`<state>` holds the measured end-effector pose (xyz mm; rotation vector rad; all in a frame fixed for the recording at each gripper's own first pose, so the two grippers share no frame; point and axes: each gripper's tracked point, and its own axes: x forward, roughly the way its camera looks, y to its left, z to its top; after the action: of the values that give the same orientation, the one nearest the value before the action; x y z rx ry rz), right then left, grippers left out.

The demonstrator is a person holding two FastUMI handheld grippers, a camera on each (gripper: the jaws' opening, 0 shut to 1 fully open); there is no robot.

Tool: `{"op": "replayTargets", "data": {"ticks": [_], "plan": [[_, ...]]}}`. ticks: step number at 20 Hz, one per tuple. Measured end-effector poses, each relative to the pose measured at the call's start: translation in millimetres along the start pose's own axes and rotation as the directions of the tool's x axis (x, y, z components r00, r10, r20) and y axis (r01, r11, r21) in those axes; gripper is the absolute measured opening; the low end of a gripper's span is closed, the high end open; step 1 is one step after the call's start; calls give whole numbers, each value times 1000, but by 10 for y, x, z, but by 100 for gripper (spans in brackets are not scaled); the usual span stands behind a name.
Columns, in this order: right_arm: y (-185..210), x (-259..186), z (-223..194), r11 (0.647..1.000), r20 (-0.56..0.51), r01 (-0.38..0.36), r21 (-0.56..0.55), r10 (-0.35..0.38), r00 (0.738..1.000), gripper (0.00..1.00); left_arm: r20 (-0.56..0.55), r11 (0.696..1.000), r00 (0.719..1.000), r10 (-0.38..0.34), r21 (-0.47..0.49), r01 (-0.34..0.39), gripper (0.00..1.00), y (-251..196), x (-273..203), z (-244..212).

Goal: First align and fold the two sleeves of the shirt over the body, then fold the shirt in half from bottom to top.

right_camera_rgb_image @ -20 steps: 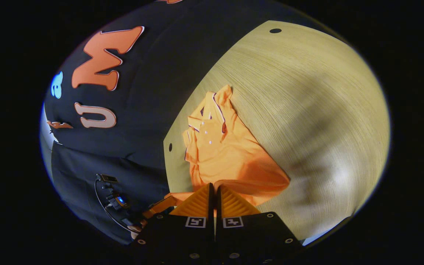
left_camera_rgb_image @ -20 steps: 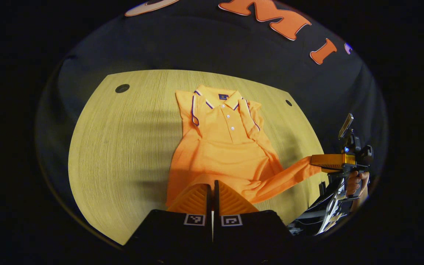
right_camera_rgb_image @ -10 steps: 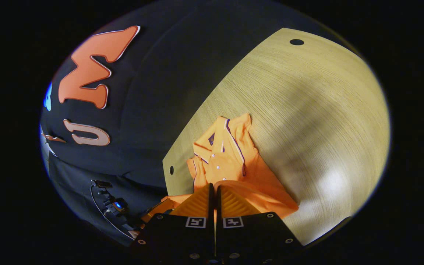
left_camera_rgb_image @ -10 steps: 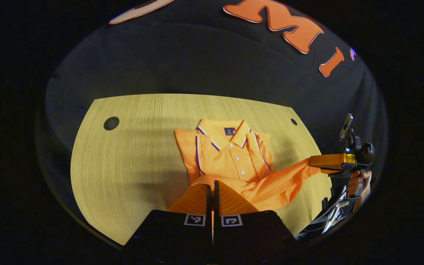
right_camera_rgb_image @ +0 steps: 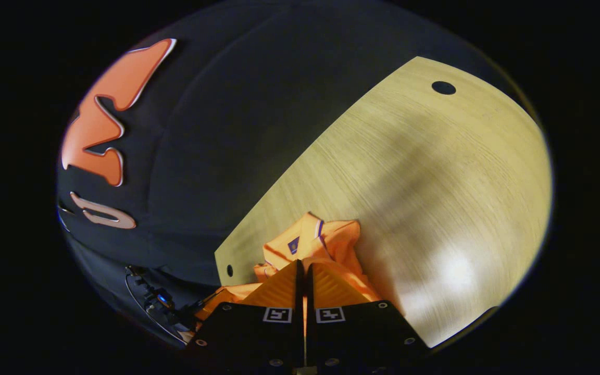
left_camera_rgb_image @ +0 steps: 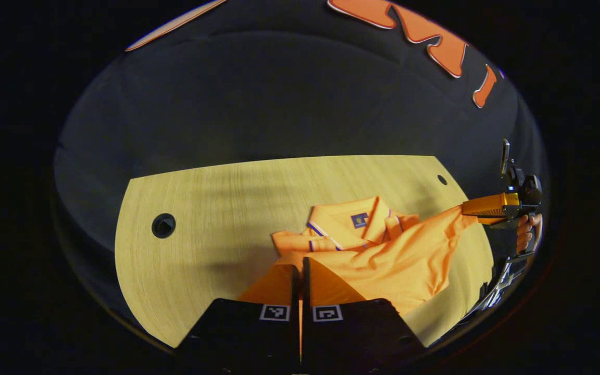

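1. Orange knit, the shirt (left_camera_rgb_image: 383,260) lies on the wooden table (left_camera_rgb_image: 201,208) with its collar (left_camera_rgb_image: 349,221) toward the far edge; I have its lower part lifted and carried up over the chest, so the hem edge hangs in the air between my two grippers.
2. My left gripper (left_camera_rgb_image: 300,271) is closed tight on the hem fabric, fingers pressed together with cloth between them.
3. My right gripper (right_camera_rgb_image: 304,268) looks the same in its own view: closed, with orange cloth pinched at the tips. From the left gripper view I see it off to the side (left_camera_rgb_image: 469,208), with the shirt's corner stretched taut from its tip.
4. I judge the sleeves done and the bottom-to-top fold under way, well past halfway.
5. Next I need to bring both corners forward evenly, lay the hem level at the shoulders just short of the collar, lower it flat, then let go.
6. The table has dark round holes, one (left_camera_rgb_image: 163,225) well apart from the shirt.
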<state>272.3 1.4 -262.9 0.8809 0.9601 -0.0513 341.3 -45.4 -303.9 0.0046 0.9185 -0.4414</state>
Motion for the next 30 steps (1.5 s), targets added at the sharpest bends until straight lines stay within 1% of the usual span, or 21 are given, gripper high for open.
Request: {"op": "replayTargets", "data": {"ticks": [2,3,4,5,6,7,8,9,10,11,12,13,14,17,18,21,22,24,27,29,30], "plan": [[-65,118,145,999,12,29,45,-30,999,2,9,999,999,48,11,-48,2,93,154,109],[-60,172,182,997,7,30,76,-30,1000,2,14,999,999,51,13,-51,4,117,205,136],[-45,204,215,995,0,16,103,-16,1000,2,8,998,998,59,21,-59,6,130,250,141],[0,200,286,990,6,-6,139,5,1000,3,18,997,997,72,23,-72,12,157,265,192],[44,161,374,985,21,-28,168,25,999,3,41,995,994,101,20,-102,24,211,217,249],[96,186,438,980,41,-55,189,48,998,14,68,992,990,124,15,-125,44,254,197,319],[124,156,487,979,68,-73,192,61,996,24,93,988,984,149,13,-151,58,307,156,389],[140,128,514,979,92,-80,185,64,994,40,115,987,981,157,10,-159,84,303,95,428],[142,51,548,983,117,-79,169,59,991,47,130,987,979,157,8,-160,84,278,8,461],[141,-25,565,987,139,-74,140,55,989,47,159,989,976,147,2,-149,86,226,-104,509],[171,-89,573,992,166,-77,102,59,984,60,188,990,972,143,-9,-144,89,158,-216,569],[225,-175,541,995,182,-75,65,62,981,66,212,989,967,144,-17,-144,97,130,-322,610],[270,-279,512,997,196,-73,38,64,978,70,229,988,961,152,-19,-152,99,109,-429,649],[360,-656,406,995,256,-53,-84,73,964,84,282,986,946,161,-17,-163,99,-88,-798,735],[381,-766,375,991,276,-40,-131,75,958,86,305,987,939,158,-19,-160,99,-171,-949,758],[453,-1095,149,963,314,0,-269,88,945,96,382,985,910,160,-4,-171,99,-423,-1451,773],[466,-1194,64,953,321,15,-301,87,943,96,407,984,898,165,-4,-179,99,-477,-1560,778],[475,-1433,-22,932,359,48,-360,91,929,97,435,984,886,163,-3,-179,98,-654,-1828,693],[567,-1883,-83,892,443,73,-445,149,884,98,471,982,865,170,-4,-190,98,-882,-2179,535],[603,-2223,-154,865,481,83,-496,194,855,98,517,984,842,155,-9,-175,98,-1054,-2457,430],[628,-2361,-215,847,497,91,-524,218,840,98,547,985,824,150,-14,-170,98,-1134,-2585,403]]}}
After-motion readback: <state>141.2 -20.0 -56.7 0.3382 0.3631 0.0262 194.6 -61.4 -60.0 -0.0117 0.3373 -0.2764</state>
